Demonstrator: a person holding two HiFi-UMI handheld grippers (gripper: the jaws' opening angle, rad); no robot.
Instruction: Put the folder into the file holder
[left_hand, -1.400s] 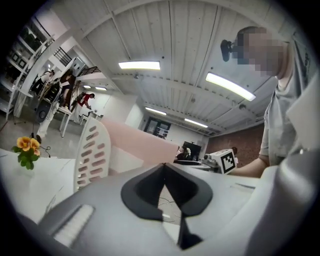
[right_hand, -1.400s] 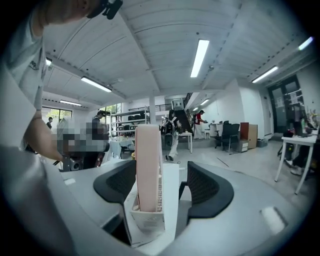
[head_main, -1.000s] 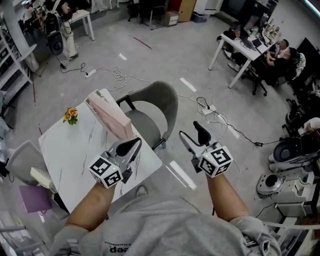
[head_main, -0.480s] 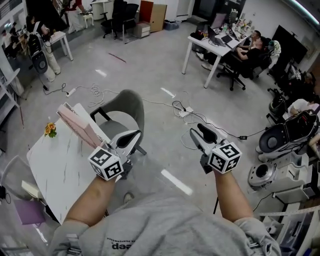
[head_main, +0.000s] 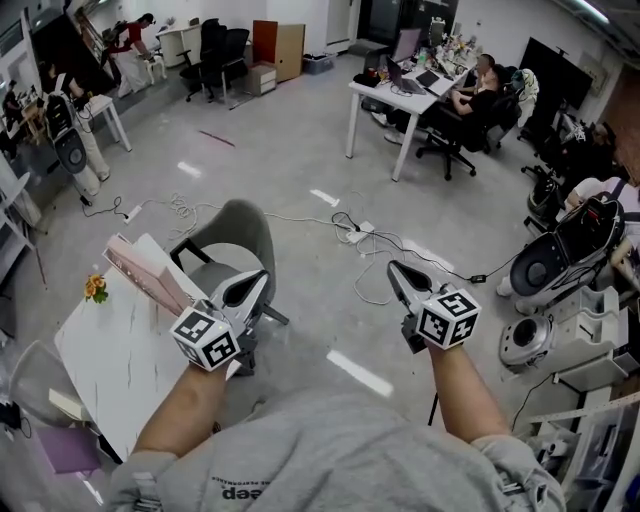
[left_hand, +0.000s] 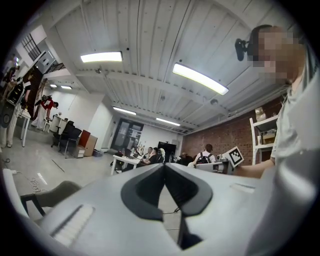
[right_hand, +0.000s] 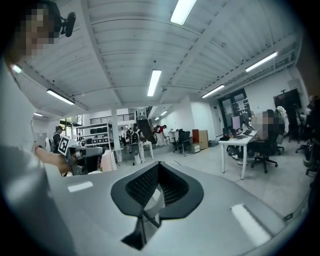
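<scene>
A pink file holder stands tilted at the far edge of the white marble table; I cannot tell a folder apart from it. My left gripper is shut and empty, hanging just right of the holder past the table edge. In the left gripper view its jaws meet at the tips with only the room beyond. My right gripper is over bare floor, far from the table. Its jaws have just been closing and now touch with nothing between them. The right gripper view also shows the pink holder beside my left hand.
A grey chair stands against the table's far right side. Small orange flowers and a purple item sit at the table's left. Cables run over the floor. People work at a white desk; machines stand at the right.
The right gripper's jaws have gone from wide apart to closed. Both hands and the view have swung right, so the left gripper has left the table top beside the pink holder.
</scene>
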